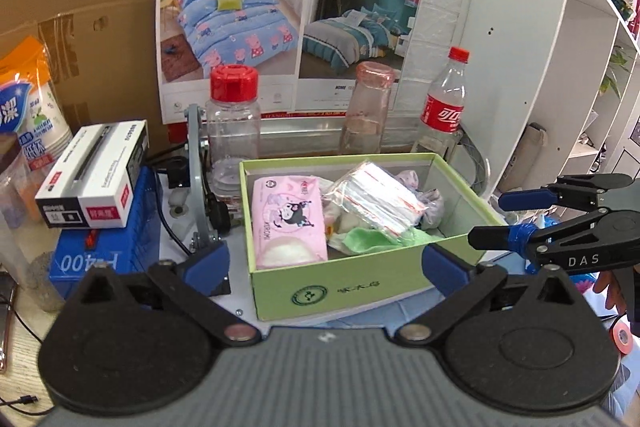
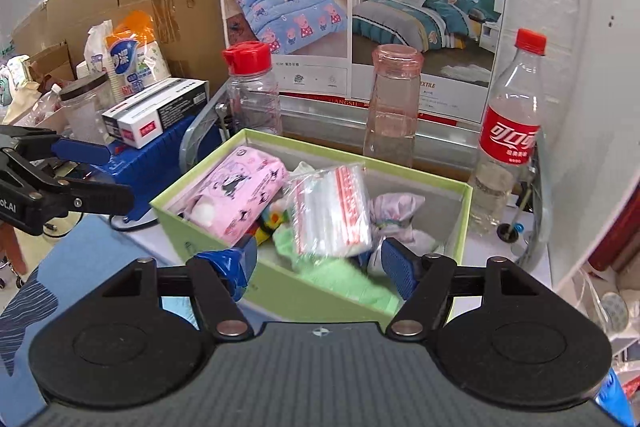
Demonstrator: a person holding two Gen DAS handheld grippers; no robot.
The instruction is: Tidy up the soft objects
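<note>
A black-and-white carton (image 1: 94, 175) lies on a blue machine (image 1: 96, 259) at left. The left tool (image 1: 326, 263) gapes wide, empty, before the green box (image 1: 360, 287) holding a pink tissue pack (image 1: 286, 219), zip bags (image 1: 376, 201) and half-buried cloths. Three bottles stand behind; the right tool (image 2: 318, 267) is parted, gripping nothing

a green box (image 2: 208, 247) sits mid-frame holding a pink tissue pack (image 2: 236, 191), a clear bag (image 2: 330, 211) and a green cloth (image 2: 320, 267). the right gripper (image 2: 316, 263) spreads apart at the bottom, empty. the left gripper (image 2: 116, 171) enters at left.
</note>
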